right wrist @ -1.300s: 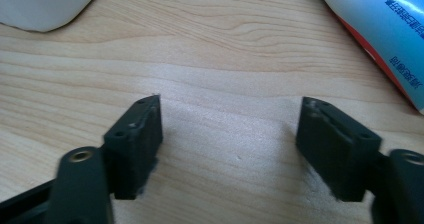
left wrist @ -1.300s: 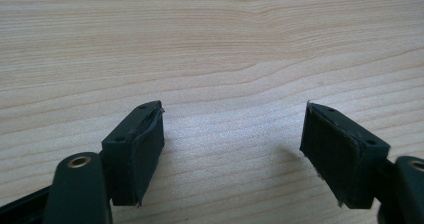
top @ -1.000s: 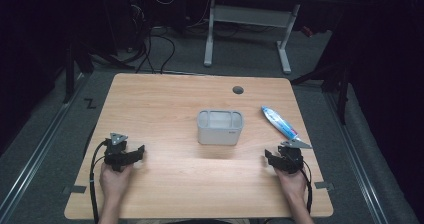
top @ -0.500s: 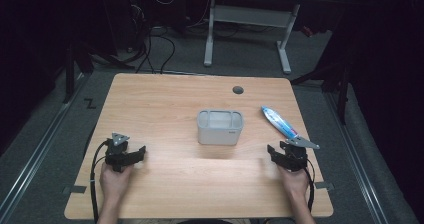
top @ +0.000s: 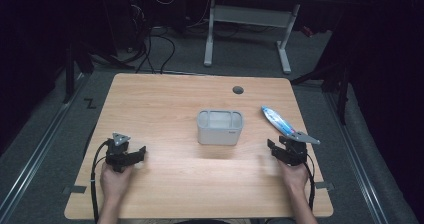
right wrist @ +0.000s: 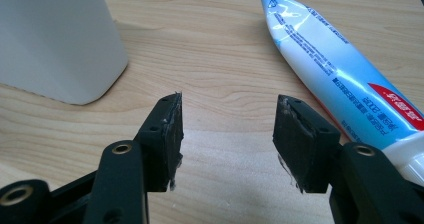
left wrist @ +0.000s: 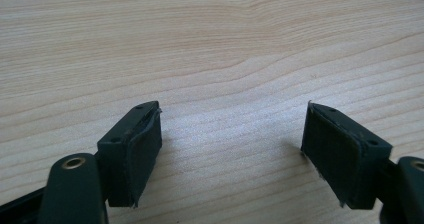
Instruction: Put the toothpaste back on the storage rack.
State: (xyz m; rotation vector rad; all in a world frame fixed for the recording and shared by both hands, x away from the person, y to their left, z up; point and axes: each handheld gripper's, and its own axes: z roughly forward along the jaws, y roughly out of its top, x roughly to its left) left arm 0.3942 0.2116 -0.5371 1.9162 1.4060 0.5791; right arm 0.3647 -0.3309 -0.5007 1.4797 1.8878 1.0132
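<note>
Evidently the toothpaste tube (top: 279, 122) is the thing being gone after: it lies flat on the table (top: 165, 99), well off to the right of the grey container (top: 220, 127), its length slanting away from the person. The right gripper (right wrist: 227, 134) sits just short of the tube's near end, likely lined up to take it. Its jaws have just been closing, yet they stand partly apart with only bare wood between them; the tube passes beside the right-hand pad (right wrist: 295, 139), not between the two. The left gripper (left wrist: 230, 144), far to the container's left, rests wide open over bare wood and holds nothing, probably waiting.

From above, the tube's near end is covered by the right gripper's grey plate. In the right gripper view that end is cut off behind the jaw, so I cannot tell whether it touches. The container's inside is hard to read.
</note>
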